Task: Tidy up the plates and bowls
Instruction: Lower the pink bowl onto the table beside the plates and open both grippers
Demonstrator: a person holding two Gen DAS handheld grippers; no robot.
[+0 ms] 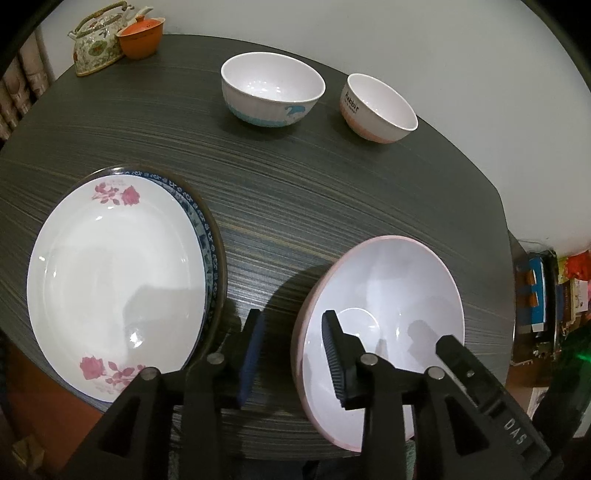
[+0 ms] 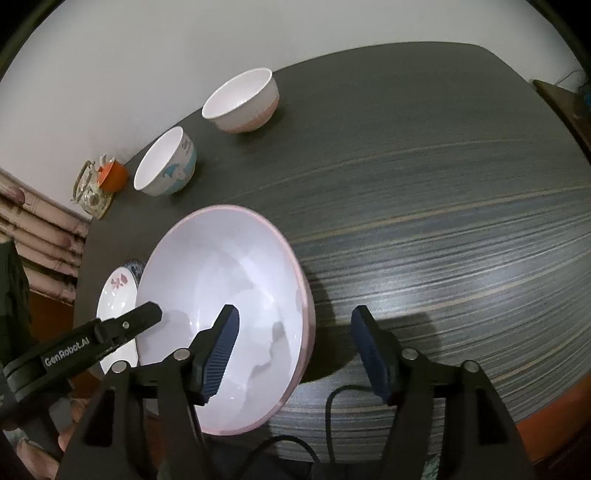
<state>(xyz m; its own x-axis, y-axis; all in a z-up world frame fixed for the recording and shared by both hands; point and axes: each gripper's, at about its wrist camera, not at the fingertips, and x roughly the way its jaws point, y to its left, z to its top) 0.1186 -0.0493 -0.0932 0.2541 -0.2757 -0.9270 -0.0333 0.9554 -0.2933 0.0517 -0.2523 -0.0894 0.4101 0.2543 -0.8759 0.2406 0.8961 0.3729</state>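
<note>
A large white bowl with a pink rim (image 1: pixel 388 288) (image 2: pixel 221 277) stands on the dark table (image 1: pixel 295 192) near its front edge. My left gripper (image 1: pixel 293 350) is open and straddles the bowl's left rim, one pad inside and one outside, with gaps on both sides. My right gripper (image 2: pixel 295 347) is open wider and straddles the right rim the same way. A rose-patterned plate (image 1: pixel 110 266) lies on a blue-patterned plate (image 1: pixel 201 221) at the left. Farther back stand a bowl with a blue print (image 1: pixel 271 88) (image 2: pixel 164 162) and a pink-based bowl (image 1: pixel 376 107) (image 2: pixel 242 101).
A floral teapot (image 1: pixel 98 40) and an orange lidded cup (image 1: pixel 140 35) sit at the table's far left corner. A white wall runs behind the table. Shelves with coloured items (image 1: pixel 543 295) stand past the right edge. A cable (image 2: pixel 332 406) trails under my right gripper.
</note>
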